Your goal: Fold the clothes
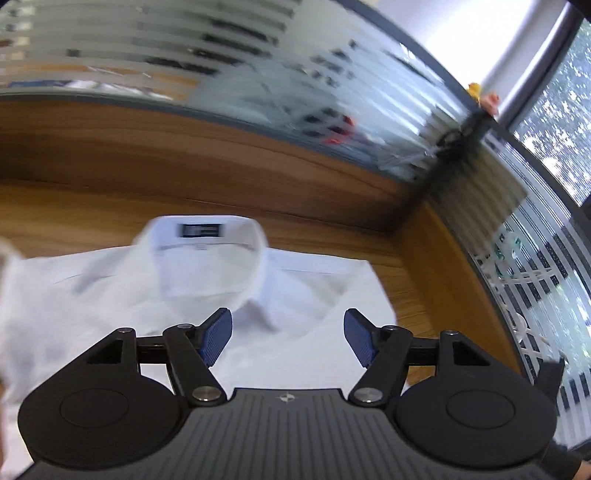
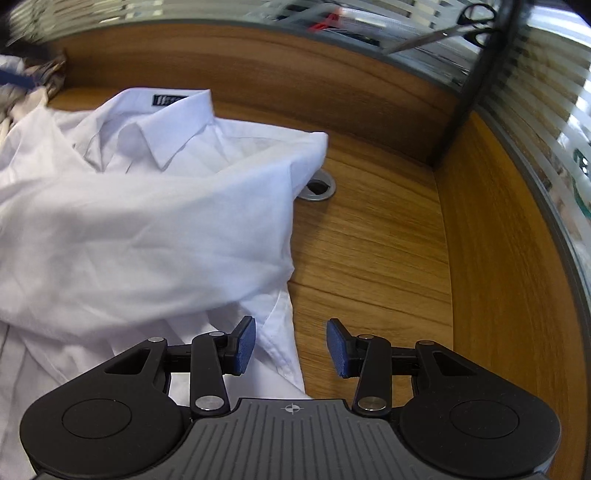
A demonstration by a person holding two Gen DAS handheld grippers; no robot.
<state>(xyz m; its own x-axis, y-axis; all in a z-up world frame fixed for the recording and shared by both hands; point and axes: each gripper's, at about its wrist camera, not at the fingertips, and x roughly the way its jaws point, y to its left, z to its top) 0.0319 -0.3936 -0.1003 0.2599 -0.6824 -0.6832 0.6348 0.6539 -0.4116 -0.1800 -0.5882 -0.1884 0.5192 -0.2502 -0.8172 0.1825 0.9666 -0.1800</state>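
Note:
A white collared shirt lies on the wooden desk, collar toward the back wall, with a dark label inside the collar. My left gripper hovers open just in front of the collar, nothing between its blue pads. In the right wrist view the same shirt shows a sleeve or side panel folded across its front. My right gripper is open over the shirt's right edge, left pad above fabric, right pad above bare desk.
A grey cable grommet sits in the desk, partly under the shirt's shoulder. Wooden partition walls topped with striped glass close the back and right. Other crumpled clothes lie at the far left. Scissors hang at the upper right.

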